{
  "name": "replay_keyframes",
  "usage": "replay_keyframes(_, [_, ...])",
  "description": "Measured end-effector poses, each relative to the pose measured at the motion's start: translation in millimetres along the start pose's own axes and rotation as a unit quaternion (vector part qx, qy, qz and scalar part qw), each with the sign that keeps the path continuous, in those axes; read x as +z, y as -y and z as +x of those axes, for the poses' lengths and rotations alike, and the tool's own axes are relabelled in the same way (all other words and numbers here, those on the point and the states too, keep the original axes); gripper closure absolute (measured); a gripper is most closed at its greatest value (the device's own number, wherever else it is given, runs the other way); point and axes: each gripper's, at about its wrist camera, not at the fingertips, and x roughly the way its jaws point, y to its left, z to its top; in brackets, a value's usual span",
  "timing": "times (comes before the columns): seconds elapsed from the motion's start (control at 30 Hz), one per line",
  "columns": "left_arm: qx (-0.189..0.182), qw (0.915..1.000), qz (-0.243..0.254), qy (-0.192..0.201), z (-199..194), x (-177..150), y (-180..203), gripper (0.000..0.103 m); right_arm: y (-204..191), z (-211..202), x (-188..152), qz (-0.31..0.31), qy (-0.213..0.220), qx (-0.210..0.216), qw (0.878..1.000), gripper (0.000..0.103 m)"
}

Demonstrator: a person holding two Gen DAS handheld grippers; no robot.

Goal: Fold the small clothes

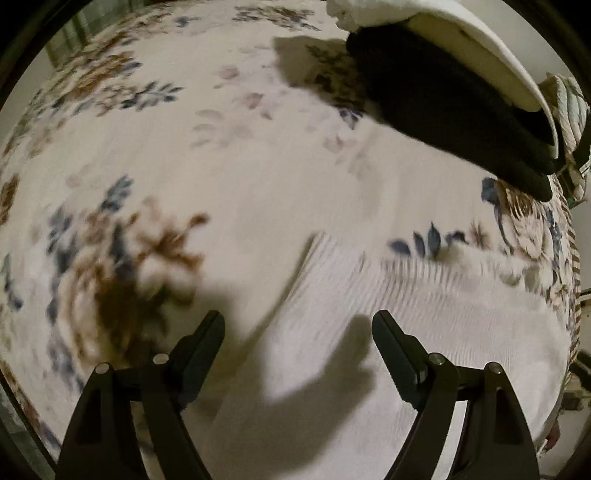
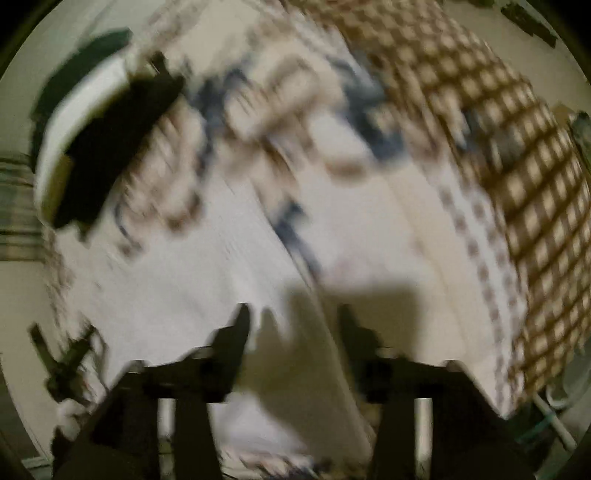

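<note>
A white ribbed garment (image 1: pixel 406 314) lies flat on the floral bedspread (image 1: pixel 258 166), in the lower right of the left wrist view. My left gripper (image 1: pixel 298 325) is open and empty just above the garment's left part. The right wrist view is blurred; the white garment (image 2: pixel 184 280) shows there at lower left. My right gripper (image 2: pixel 295 317) is open and empty above the garment's edge. A stack of folded clothes, black (image 1: pixel 443 103) under white (image 1: pixel 461 33), lies at the far right; it also shows in the right wrist view (image 2: pixel 110 136).
The bedspread has a brown checked border (image 2: pixel 498 129) along the right side in the right wrist view. A striped cloth (image 1: pixel 570 107) sits beyond the stack at the bed's edge. A dark stand-like object (image 2: pixel 62 362) is at lower left off the bed.
</note>
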Motion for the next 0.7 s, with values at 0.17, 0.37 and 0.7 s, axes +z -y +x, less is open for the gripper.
replay_keyframes(0.17, [-0.019, 0.9996, -0.01, -0.019, 29.2, 21.4, 1.3, 0.023, -9.4, 47.0, 44.7, -0.002, -0.04, 0.027, 0.999, 0.041])
replay_keyframes(0.37, [-0.033, 0.998, 0.002, 0.054, 0.8, 21.7, -3.8, 0.097, -44.4, 48.9, 55.3, -0.067, 0.022, 0.02, 0.997, 0.096])
replay_keyframes(0.7, [-0.027, 0.9944, -0.055, 0.086, -18.4, 28.2, -31.4, 0.097, -98.2, 9.5, 76.8, -0.122, 0.092, 0.005, 0.988, 0.096])
